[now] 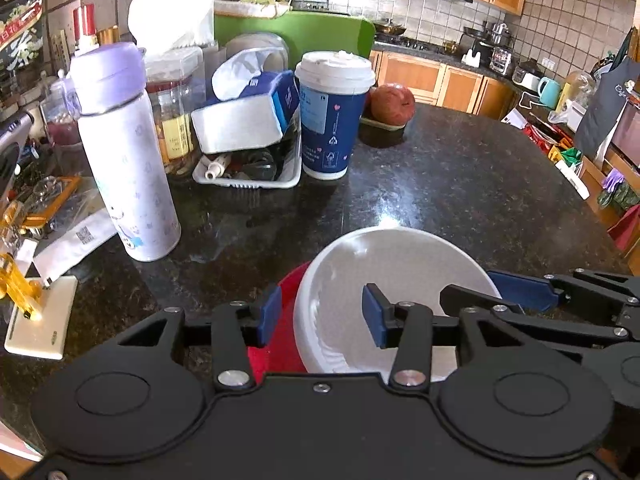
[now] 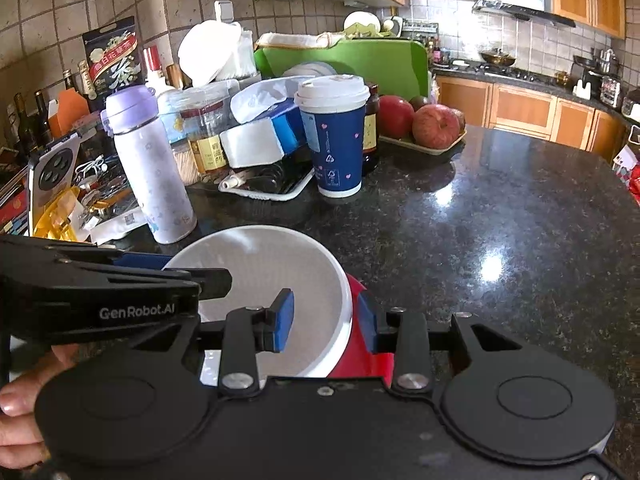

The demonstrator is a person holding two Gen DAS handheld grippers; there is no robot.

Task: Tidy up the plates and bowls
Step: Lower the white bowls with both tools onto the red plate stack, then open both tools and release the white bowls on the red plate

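Note:
A white bowl [image 1: 384,276] sits on a red dish [image 1: 286,320] on the black granite counter. My left gripper [image 1: 322,316] is open and straddles the bowl's left rim, one pad inside and one outside over the red dish. My right gripper [image 2: 326,320] is open and straddles the bowl's [image 2: 272,264] right rim, with the outer pad over the red dish [image 2: 360,356]. Each gripper shows in the other's view: the right one [image 1: 520,292] at the bowl's far side, the left one [image 2: 132,268] at its left. The bowl hides most of the red dish.
Behind the bowl stand a lilac bottle [image 1: 124,152], a blue paper cup [image 1: 332,116], a white tray [image 1: 248,180] with a tissue pack, jars, and apples [image 2: 434,126] on a tray. A white card holder [image 1: 40,320] lies left. The granite counter [image 2: 500,220] stretches right.

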